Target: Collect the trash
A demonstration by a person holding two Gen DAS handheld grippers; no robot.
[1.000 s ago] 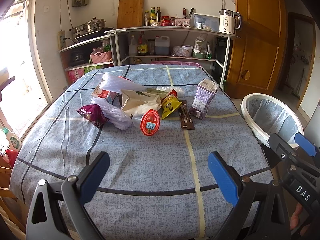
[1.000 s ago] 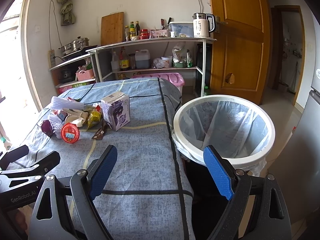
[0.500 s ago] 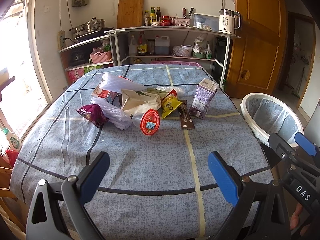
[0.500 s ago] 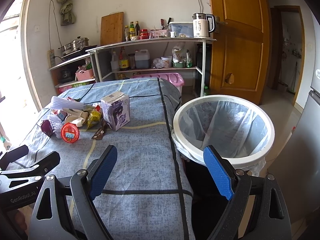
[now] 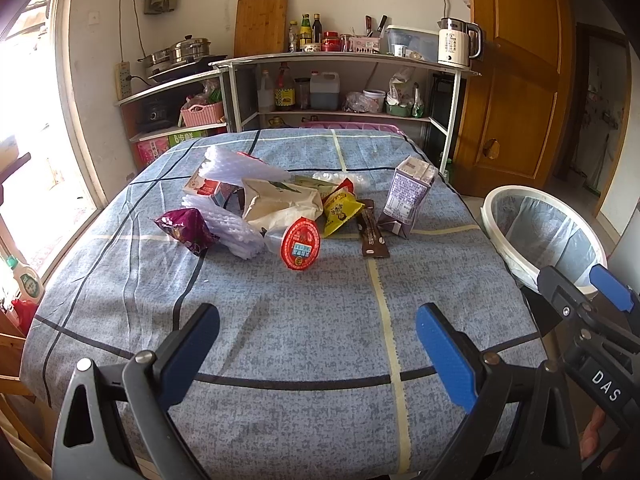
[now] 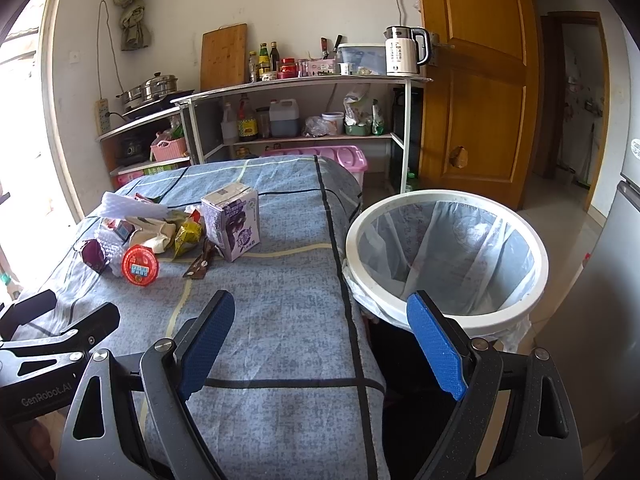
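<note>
Both the left gripper [image 5: 318, 344] and right gripper [image 6: 320, 344] gape wide, holding nothing, above the tablecloth [image 5: 304, 320]. Trash pile [image 5: 280, 208] lies mid-table; the lined bin [image 6: 446, 256] stands just beside the table's right edge.

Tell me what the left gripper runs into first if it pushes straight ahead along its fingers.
Probably the red-lidded cup. The left gripper is open and empty over bare blue cloth, and the cup is the nearest piece of the trash pile roughly ahead. Depth is hard to judge in the fisheye view.
</note>
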